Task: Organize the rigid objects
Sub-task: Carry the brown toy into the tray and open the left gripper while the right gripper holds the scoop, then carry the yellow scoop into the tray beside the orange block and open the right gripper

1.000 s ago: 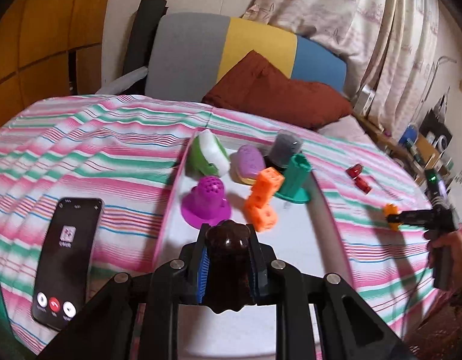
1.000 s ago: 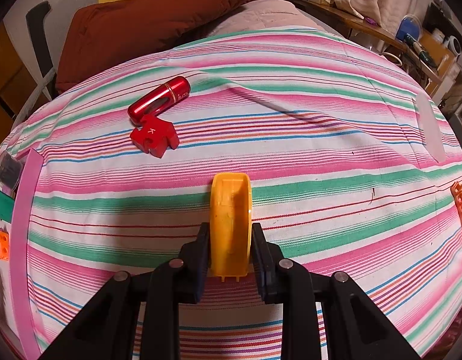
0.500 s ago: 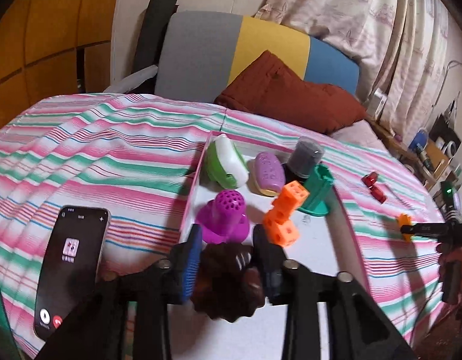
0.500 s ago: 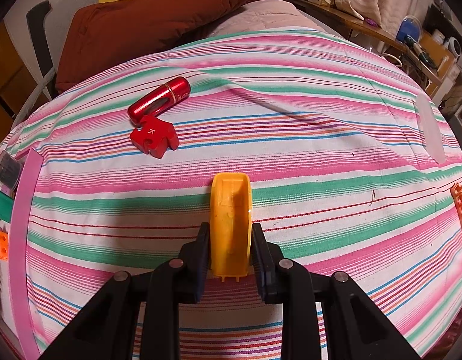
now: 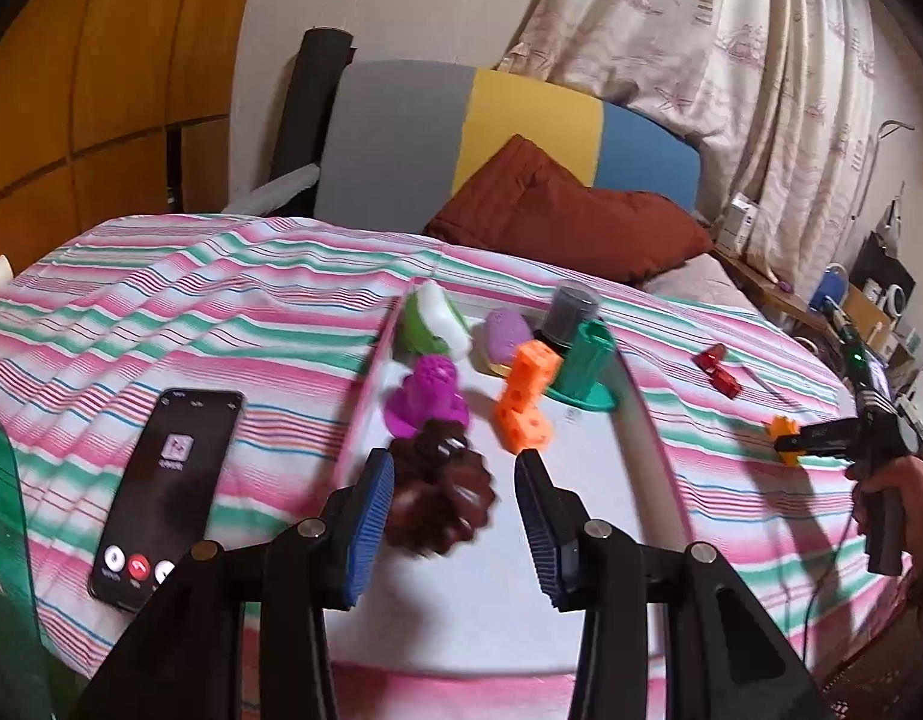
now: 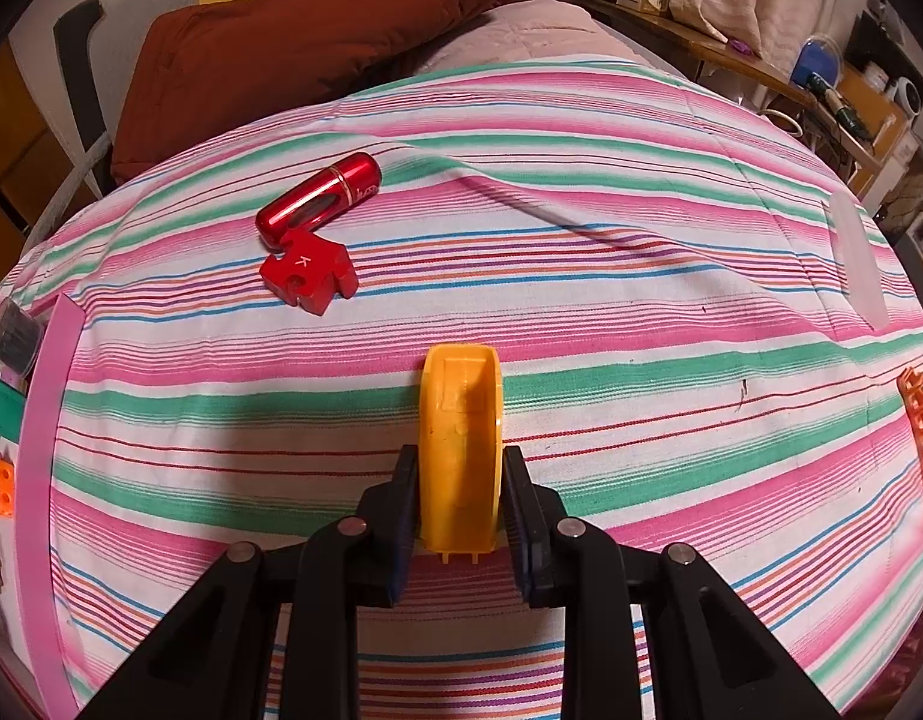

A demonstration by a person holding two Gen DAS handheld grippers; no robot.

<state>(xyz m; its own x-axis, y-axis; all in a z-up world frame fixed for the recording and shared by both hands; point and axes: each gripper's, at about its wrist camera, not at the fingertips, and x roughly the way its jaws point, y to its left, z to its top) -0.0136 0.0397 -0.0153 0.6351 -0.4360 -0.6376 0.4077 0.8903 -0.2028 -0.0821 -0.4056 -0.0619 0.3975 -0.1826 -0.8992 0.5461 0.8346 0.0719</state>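
Left wrist view: your left gripper [image 5: 455,513] gapes wide, gripping nothing; the blurred brown ridged piece [image 5: 440,495] lies between its fingers on the white tray [image 5: 605,510]. At twelve o'clock the tray holds a magenta funnel [image 5: 426,393], orange cubes [image 5: 524,396] and a green stand [image 5: 584,369].

Right wrist view: your right gripper [image 6: 459,495] is clamped on the yellow piece [image 6: 459,444], its long axis pointing to twelve o'clock. A red cylinder [image 6: 318,198] lies at eleven.

The left tongs [image 5: 455,504] are matte black, built of angular linkage arms joined by round silver screw heads, and their fingers [image 5: 371,522] carry ribbed blue pads. The right tongs [image 6: 459,510] share this build: black arms, silver screws, dark blue ribbed pads on the inner faces. From the left wrist view, the right hand [image 5: 899,492] shows bare brownish skin around a black handle, above which a small green light glows; a thin dark cable trails below.
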